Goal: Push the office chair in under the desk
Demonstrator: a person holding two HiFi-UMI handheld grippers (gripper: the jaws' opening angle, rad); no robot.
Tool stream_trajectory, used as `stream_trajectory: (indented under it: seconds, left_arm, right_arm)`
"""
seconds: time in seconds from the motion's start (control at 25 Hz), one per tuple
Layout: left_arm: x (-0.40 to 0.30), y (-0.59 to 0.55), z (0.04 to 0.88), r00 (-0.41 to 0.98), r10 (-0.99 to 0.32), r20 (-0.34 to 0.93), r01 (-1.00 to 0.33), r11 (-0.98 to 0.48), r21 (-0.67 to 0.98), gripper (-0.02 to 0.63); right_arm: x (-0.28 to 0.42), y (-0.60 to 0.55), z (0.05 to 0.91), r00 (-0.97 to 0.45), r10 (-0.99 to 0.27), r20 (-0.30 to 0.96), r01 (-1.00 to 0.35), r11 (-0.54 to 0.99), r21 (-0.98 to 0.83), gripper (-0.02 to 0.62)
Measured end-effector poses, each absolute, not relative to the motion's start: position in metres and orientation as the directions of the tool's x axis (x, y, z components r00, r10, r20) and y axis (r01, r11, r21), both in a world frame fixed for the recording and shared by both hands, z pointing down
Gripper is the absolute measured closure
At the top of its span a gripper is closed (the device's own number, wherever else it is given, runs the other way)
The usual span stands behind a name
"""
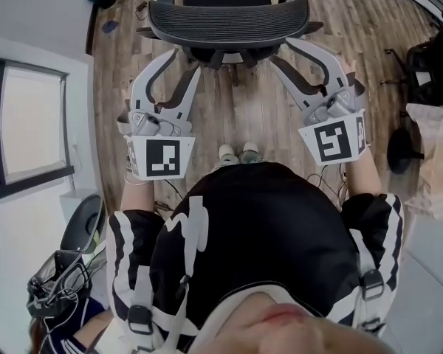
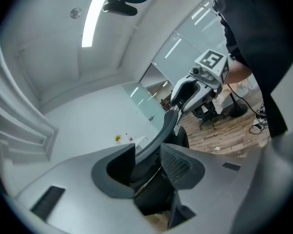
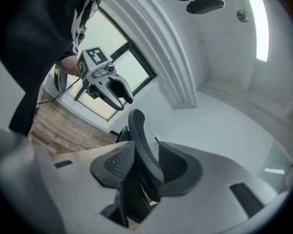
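Black chair [image 1: 229, 19] on a wood floor [image 1: 244, 116], left claw [image 1: 179, 65] and right claw [image 1: 286, 54] were spread wide — chair's back edge sat between each, not pinched

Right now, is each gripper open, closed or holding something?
Left gripper: jaws open, edge of the chair backrest between them, unclamped.
Right gripper: jaws open, backrest's other edge between them.

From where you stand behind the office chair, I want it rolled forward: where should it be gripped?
Grip the backrest by its slim curved rim, one gripper toward each side, coming from behind. The rim fits between open jaws; the left gripper and right gripper straddle it there. A symmetric hold should probably push straight.
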State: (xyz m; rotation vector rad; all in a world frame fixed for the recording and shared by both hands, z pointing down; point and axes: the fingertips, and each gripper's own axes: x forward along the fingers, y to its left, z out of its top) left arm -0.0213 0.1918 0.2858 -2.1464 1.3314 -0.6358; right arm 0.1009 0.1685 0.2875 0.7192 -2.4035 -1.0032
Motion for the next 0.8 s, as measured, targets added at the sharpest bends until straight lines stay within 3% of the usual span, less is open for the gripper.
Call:
stream_trajectory:
  seconds: [0.36, 0.8]
  left_arm:
    - [-0.009, 0.180, 0.301, 0.381, -0.900, 0.211, -0.448, -0.380, -0.809, 0.431]
    - [-0.002, 0.158, 0.315, 0.329, -0.892, 0.309, -0.234, -0.394, -0.889, 0.419]
  right_arm:
    - [0.084, 0.160, 0.300, -0.731, -0.627, 0.268, -0.102, 0.489, 0.866, 0.425]
    - [0.066, 0.145, 0.310, -0.660, -0.676, 0.328, 0.023, 0.418, 0.908, 0.419]
